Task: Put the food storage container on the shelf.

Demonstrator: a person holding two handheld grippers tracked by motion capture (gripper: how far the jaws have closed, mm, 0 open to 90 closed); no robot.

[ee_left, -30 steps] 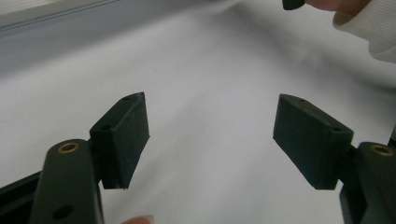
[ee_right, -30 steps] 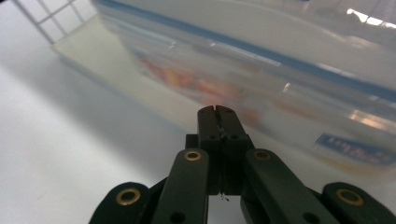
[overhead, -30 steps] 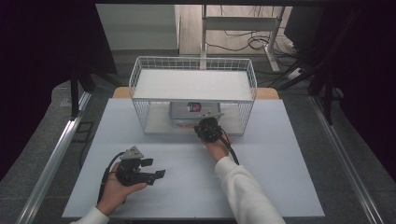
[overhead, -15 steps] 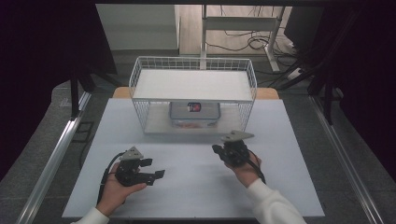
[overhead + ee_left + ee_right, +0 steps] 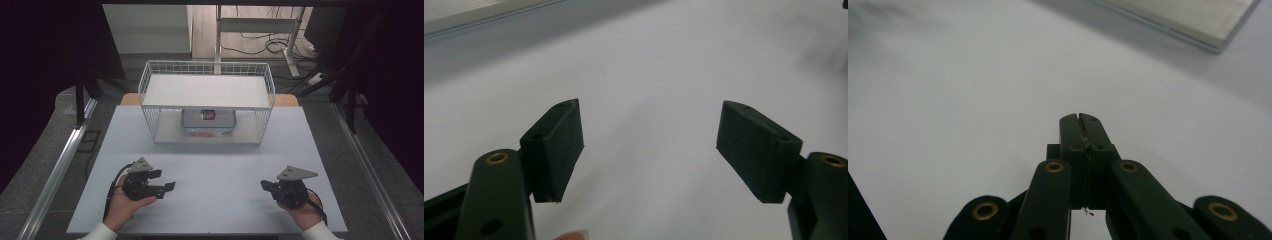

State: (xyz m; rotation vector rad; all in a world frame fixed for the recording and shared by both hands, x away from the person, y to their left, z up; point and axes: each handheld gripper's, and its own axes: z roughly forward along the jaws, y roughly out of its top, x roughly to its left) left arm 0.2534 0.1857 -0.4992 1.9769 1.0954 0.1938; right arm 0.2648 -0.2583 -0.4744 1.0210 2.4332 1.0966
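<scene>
Two hand-held grippers rest low over the near part of the white table (image 5: 215, 165), well apart: left gripper (image 5: 162, 182) at the near left with jaws spread wide and nothing between them, right gripper (image 5: 266, 185) at the near right with jaws pressed together, holding nothing. One clear lidded box (image 5: 208, 121) sits inside the wire basket (image 5: 150, 75) at the table's far side, well away from both grippers.
</scene>
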